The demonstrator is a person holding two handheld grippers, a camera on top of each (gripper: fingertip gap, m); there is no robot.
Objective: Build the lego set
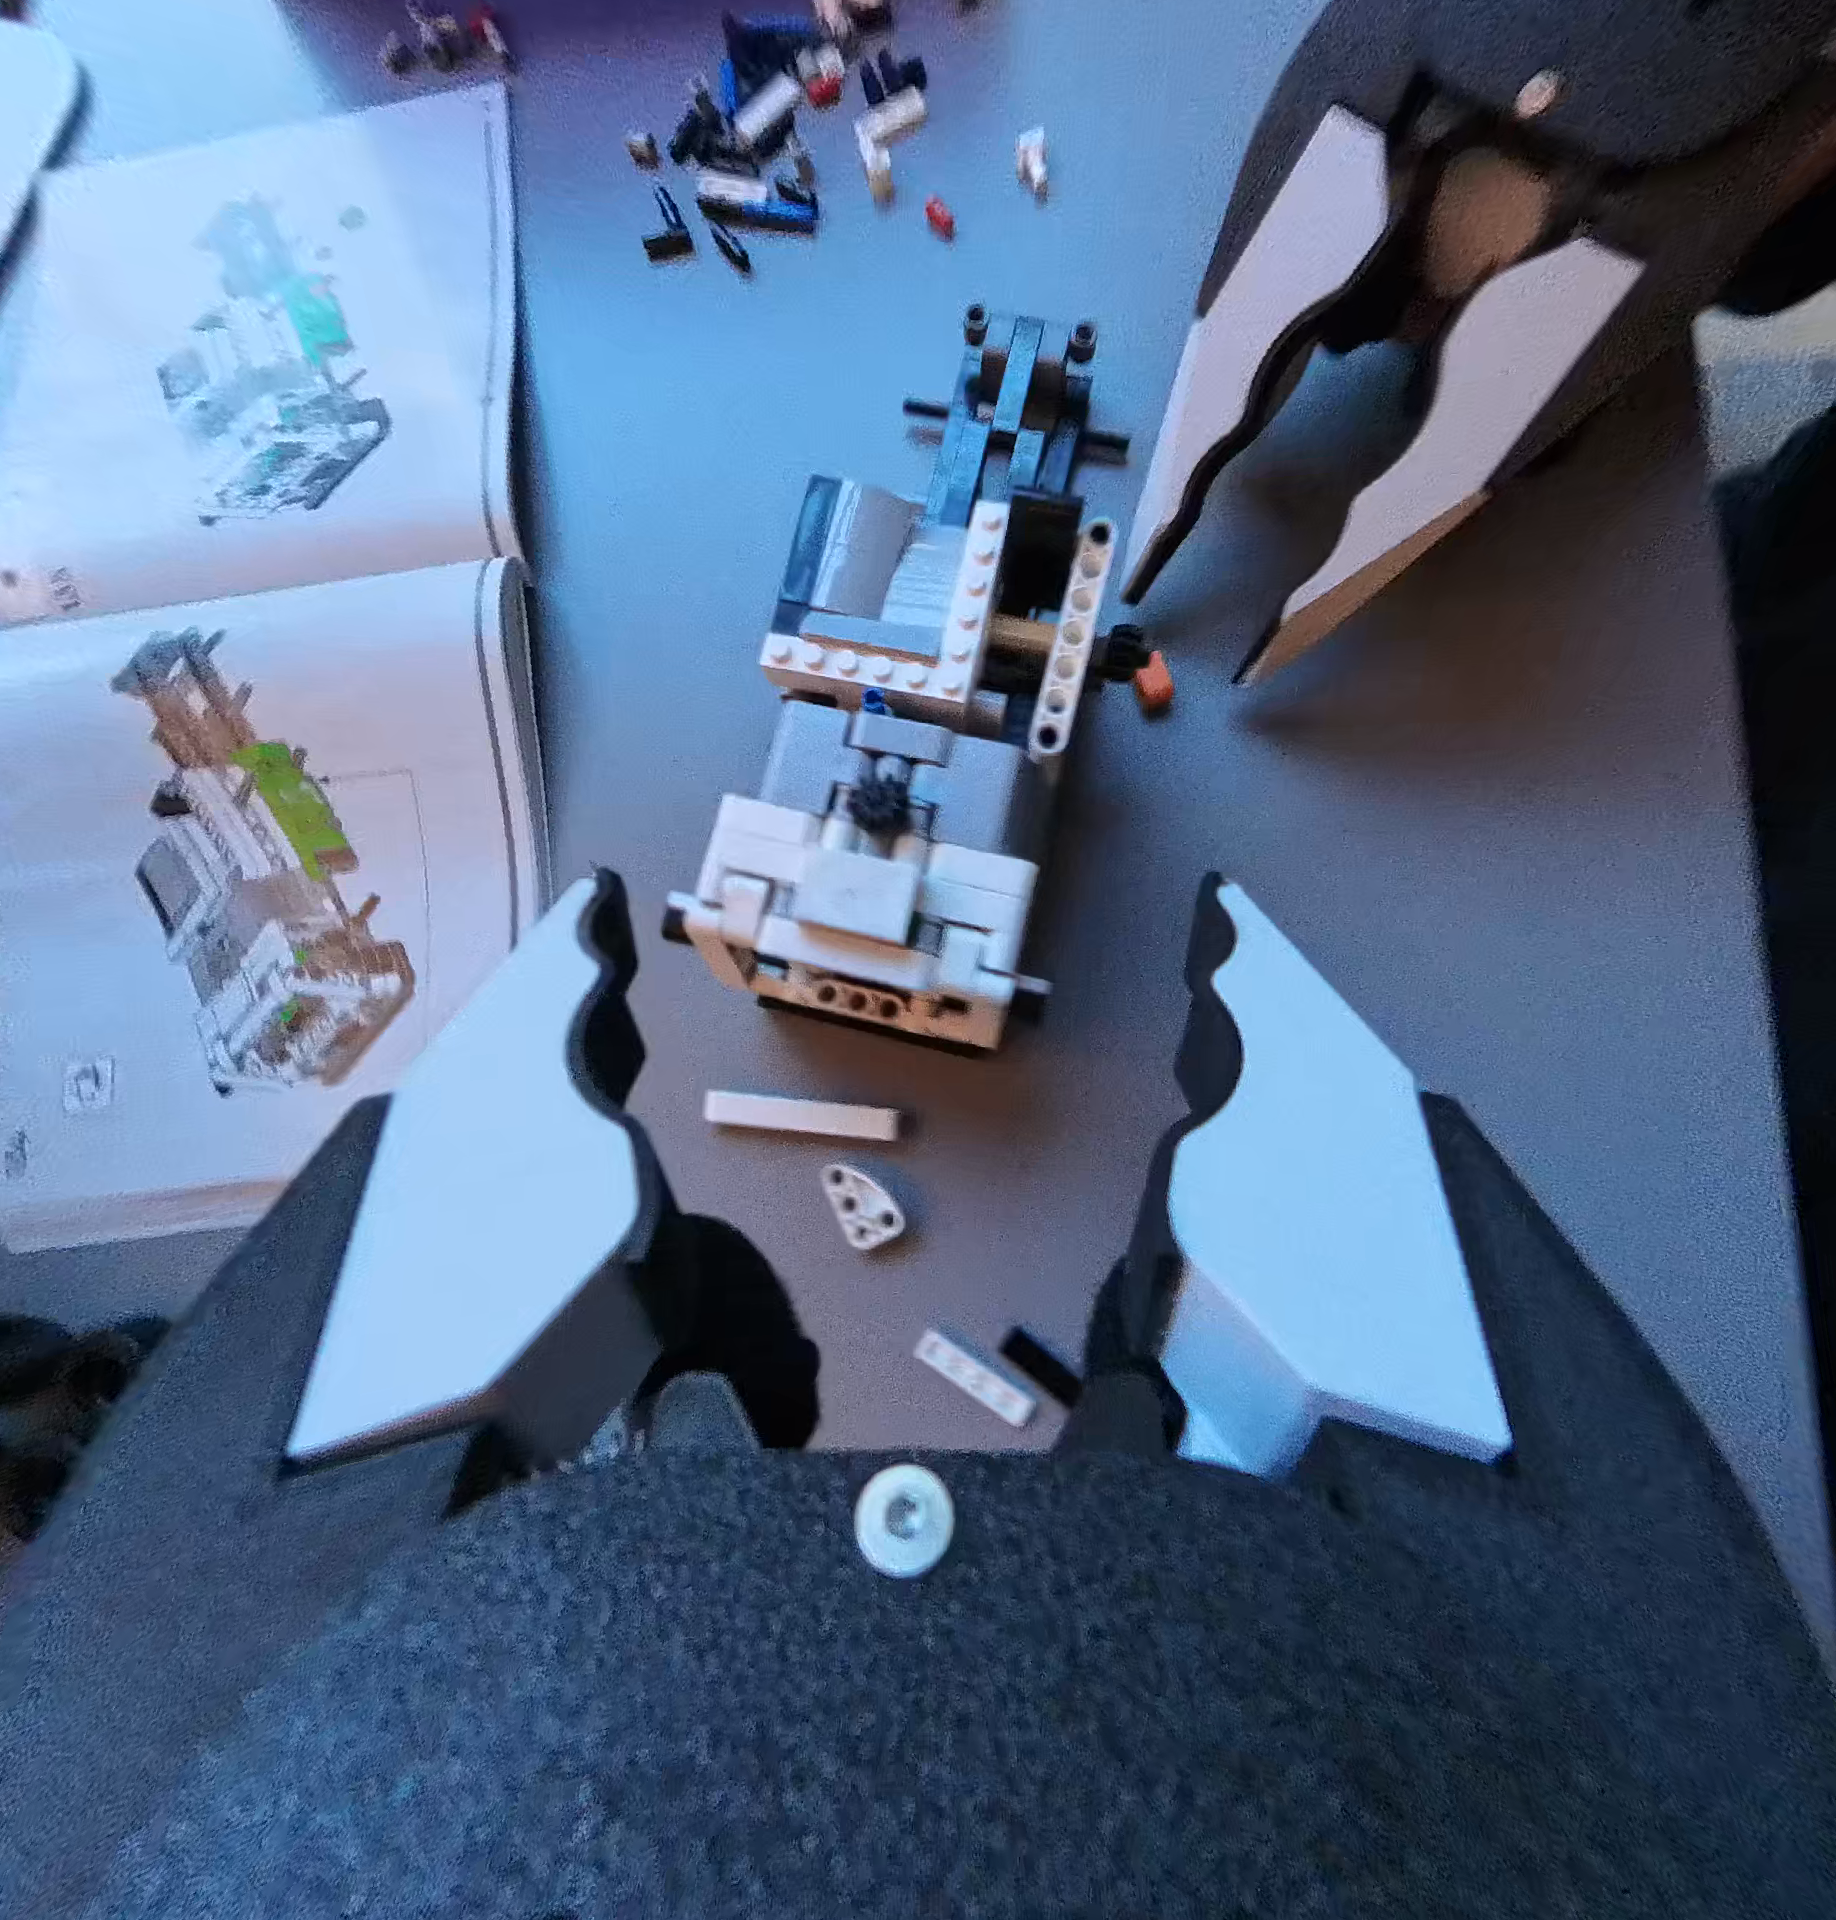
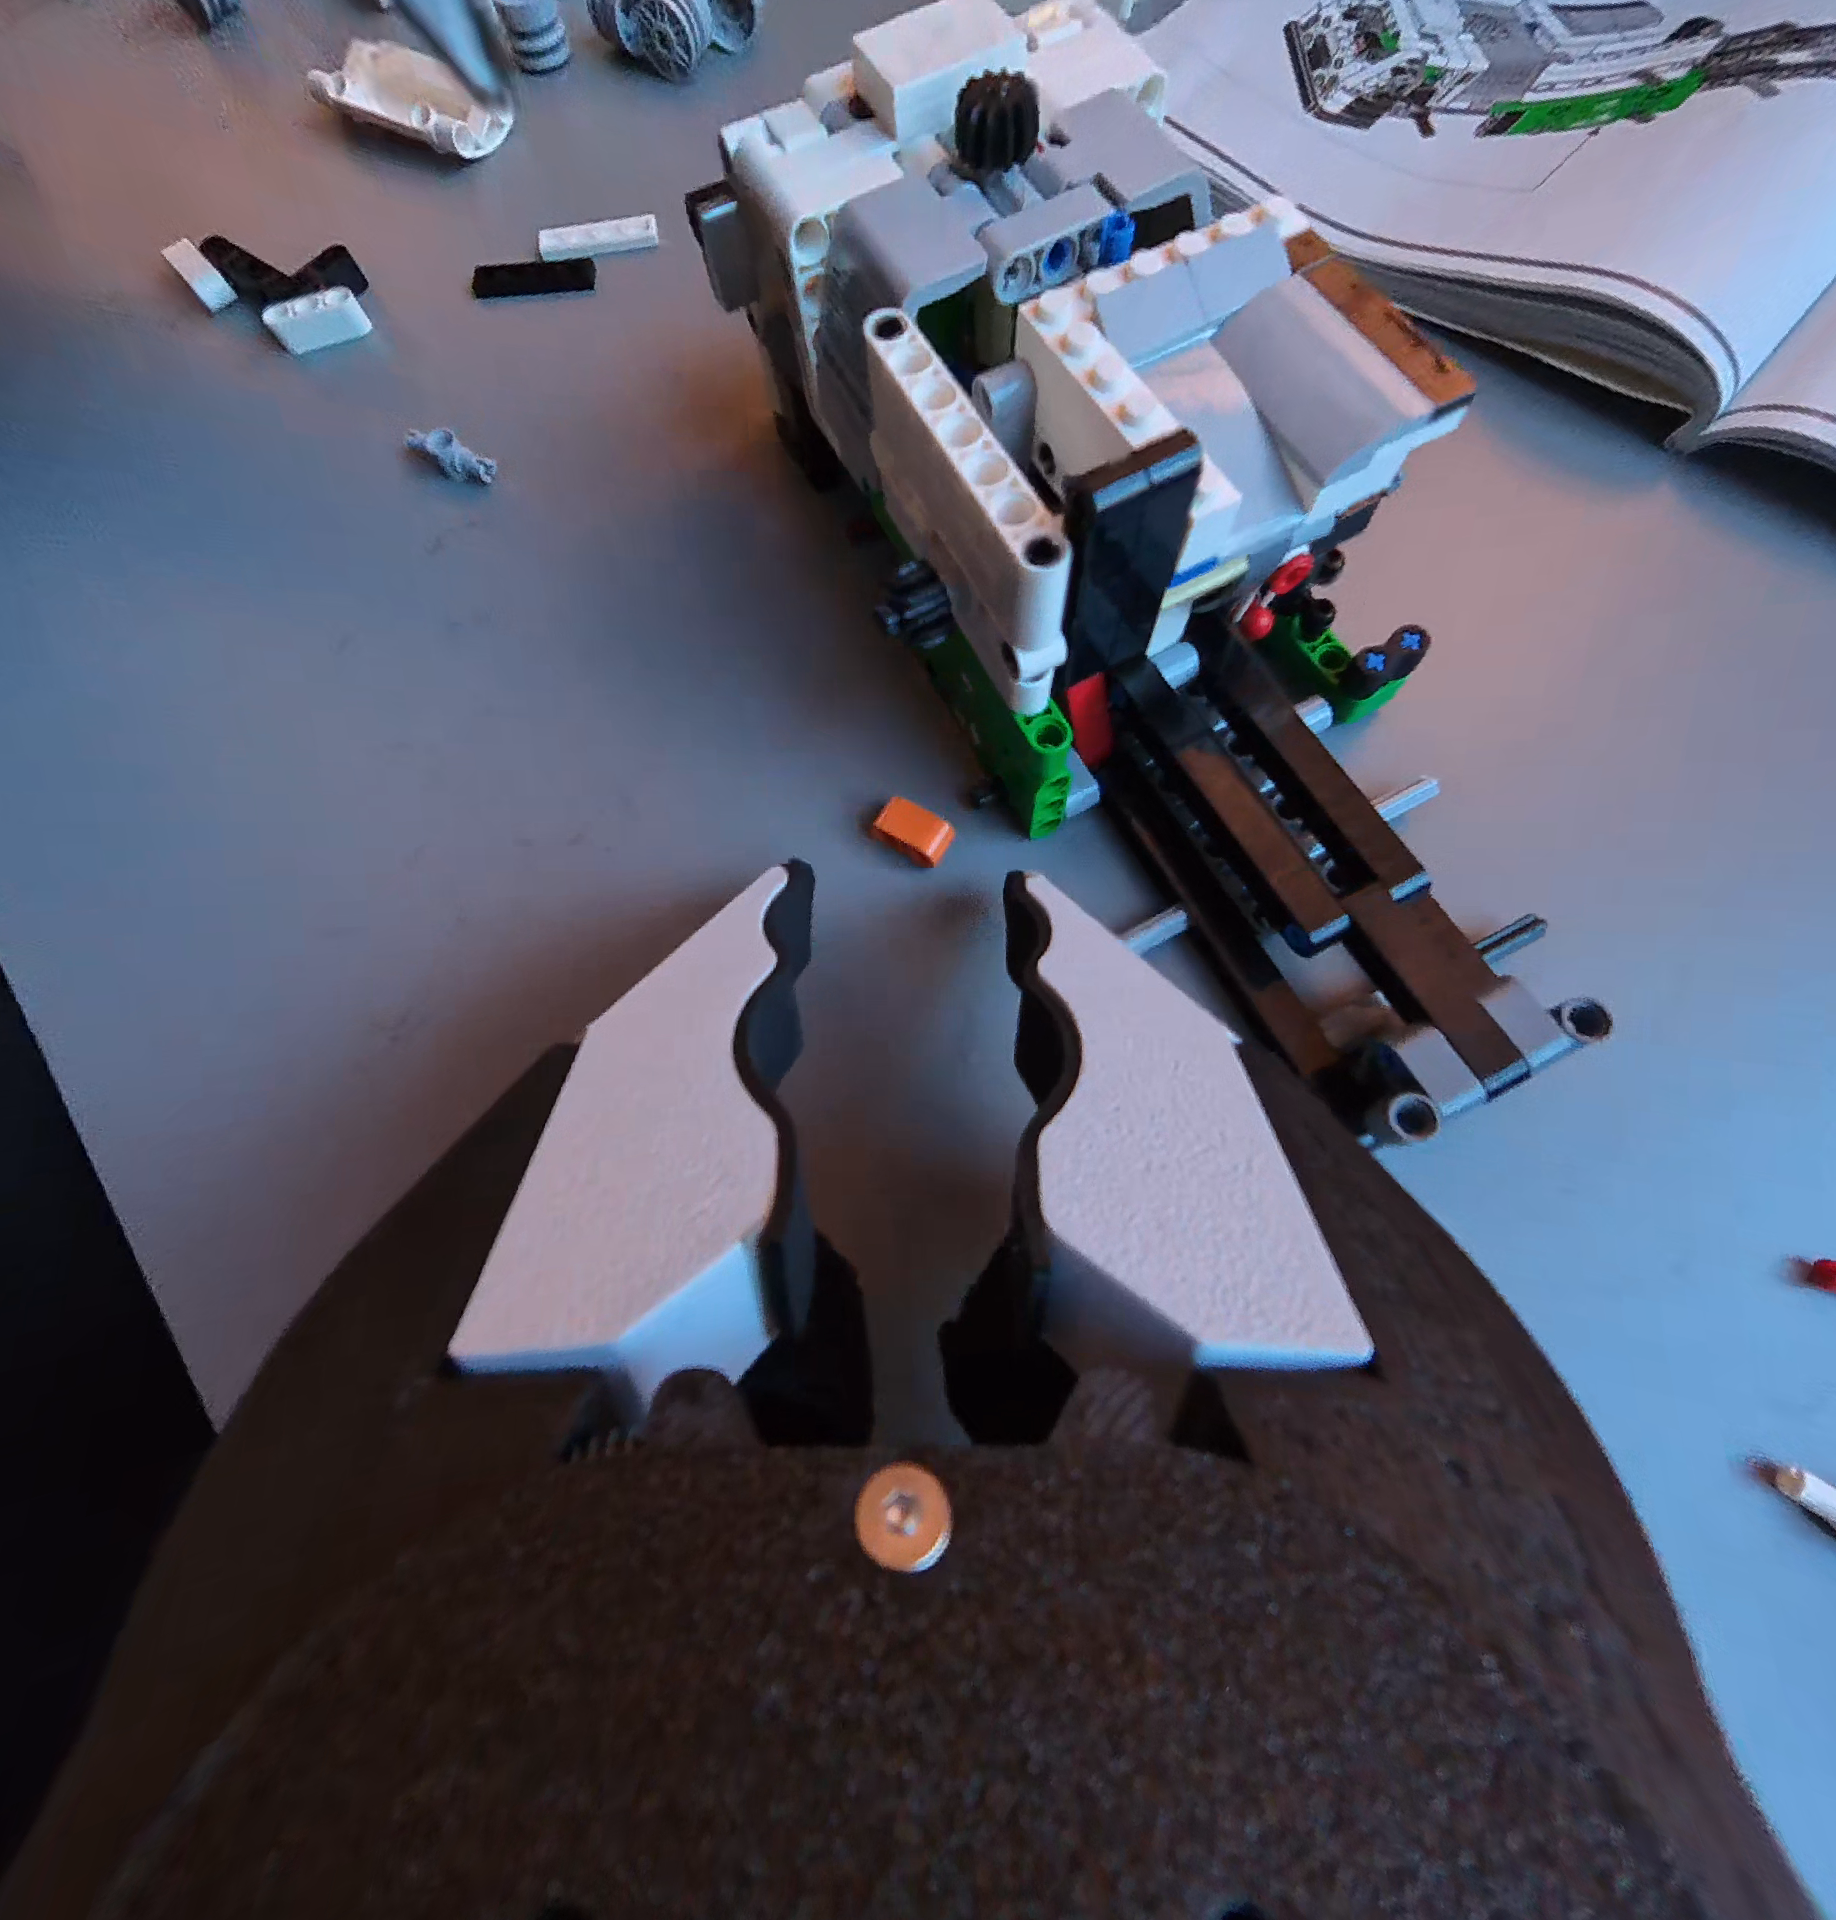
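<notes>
On the grey table (image 2: 270,727) your half-built truck model (image 2: 1080,436) sits between both tools, its bare chassis rails pointing at your right gripper (image 2: 909,883), whose jaws hang slightly apart and empty just short of the small orange piece (image 2: 914,829) — likely your next pick. Your left gripper (image 1: 909,894) waits wide apart and empty over the cab end, probably ready to steady it, with the instruction booklet (image 1: 249,623) spread alongside for reference.

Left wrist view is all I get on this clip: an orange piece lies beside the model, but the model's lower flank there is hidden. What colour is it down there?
Observer: Green beams run along the bottom of the model, close to the orange piece.
Operator: Any wheels lying about?
Observer: Yes, ribbed grey wheel parts lie on the table past the model's cab end, at the top of the right wrist view.
</notes>
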